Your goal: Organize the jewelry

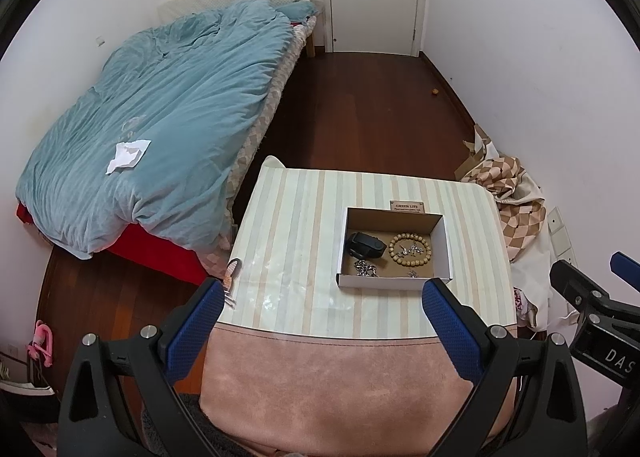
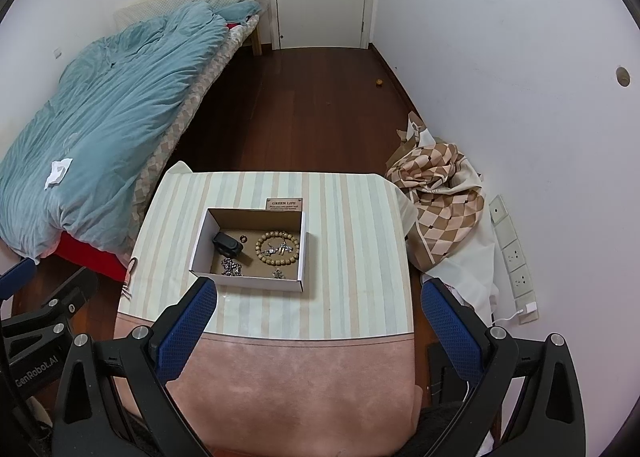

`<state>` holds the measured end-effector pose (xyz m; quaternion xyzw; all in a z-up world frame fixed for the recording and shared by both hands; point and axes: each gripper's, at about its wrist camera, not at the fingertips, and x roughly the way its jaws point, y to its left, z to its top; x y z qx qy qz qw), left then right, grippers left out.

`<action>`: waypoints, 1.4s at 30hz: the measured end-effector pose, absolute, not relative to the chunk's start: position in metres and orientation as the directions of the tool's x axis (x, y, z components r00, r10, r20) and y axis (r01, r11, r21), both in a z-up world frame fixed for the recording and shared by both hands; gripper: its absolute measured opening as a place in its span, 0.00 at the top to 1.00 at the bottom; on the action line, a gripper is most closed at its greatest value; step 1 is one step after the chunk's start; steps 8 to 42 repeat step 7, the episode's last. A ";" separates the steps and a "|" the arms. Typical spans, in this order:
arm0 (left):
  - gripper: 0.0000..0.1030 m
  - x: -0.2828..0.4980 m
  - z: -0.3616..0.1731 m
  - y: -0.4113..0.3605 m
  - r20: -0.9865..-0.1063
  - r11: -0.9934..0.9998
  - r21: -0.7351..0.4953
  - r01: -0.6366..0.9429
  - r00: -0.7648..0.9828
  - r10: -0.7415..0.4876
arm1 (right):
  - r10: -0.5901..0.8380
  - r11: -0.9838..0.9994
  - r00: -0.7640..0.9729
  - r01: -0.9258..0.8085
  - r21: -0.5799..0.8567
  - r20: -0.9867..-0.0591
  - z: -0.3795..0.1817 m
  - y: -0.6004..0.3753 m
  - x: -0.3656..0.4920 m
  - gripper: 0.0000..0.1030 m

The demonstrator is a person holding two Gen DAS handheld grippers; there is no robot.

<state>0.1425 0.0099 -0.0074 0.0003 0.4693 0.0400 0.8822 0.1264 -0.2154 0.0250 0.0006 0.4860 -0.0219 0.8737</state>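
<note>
A white cardboard box [image 1: 394,282] [image 2: 248,282] with a brown floor stands on the striped table [image 1: 296,241] [image 2: 352,257]. Inside lie a wooden bead bracelet [image 1: 410,249] [image 2: 278,248], a black case [image 1: 366,245] [image 2: 228,245], a silver chain [image 1: 366,269] [image 2: 232,268], small silver pieces and a dark ring [image 2: 241,237]. A hair clip [image 1: 231,277] [image 2: 129,277] lies at the table's left edge. My left gripper [image 1: 323,295] is open and empty, above the near table, just short of the box. My right gripper [image 2: 320,295] is open and empty, near the box's front right.
A small wooden sign [image 1: 407,206] [image 2: 284,203] stands behind the box. A bed with a blue duvet [image 1: 160,117] is to the left. A checked cloth pile [image 2: 436,193] lies right of the table, by wall sockets [image 2: 514,257]. A pink cloth [image 1: 320,389] covers the table's near part.
</note>
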 end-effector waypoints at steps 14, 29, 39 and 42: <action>0.02 0.139 -0.008 0.014 -0.826 0.996 0.030 -0.081 0.560 0.070 | -0.039 0.999 0.525 0.032 -0.026 -0.850 0.025 -0.213 0.125 0.00; 0.02 0.139 -0.008 0.014 -0.826 0.996 0.030 -0.081 0.560 0.070 | -0.039 0.999 0.525 0.032 -0.026 -0.850 0.025 -0.213 0.125 0.00; 0.02 0.139 -0.008 0.014 -0.826 0.996 0.030 -0.081 0.560 0.070 | -0.039 0.999 0.525 0.032 -0.026 -0.850 0.025 -0.213 0.125 0.00; 0.02 0.139 -0.008 0.014 -0.826 0.996 0.030 -0.081 0.560 0.070 | -0.039 0.999 0.525 0.032 -0.026 -0.850 0.025 -0.213 0.125 0.00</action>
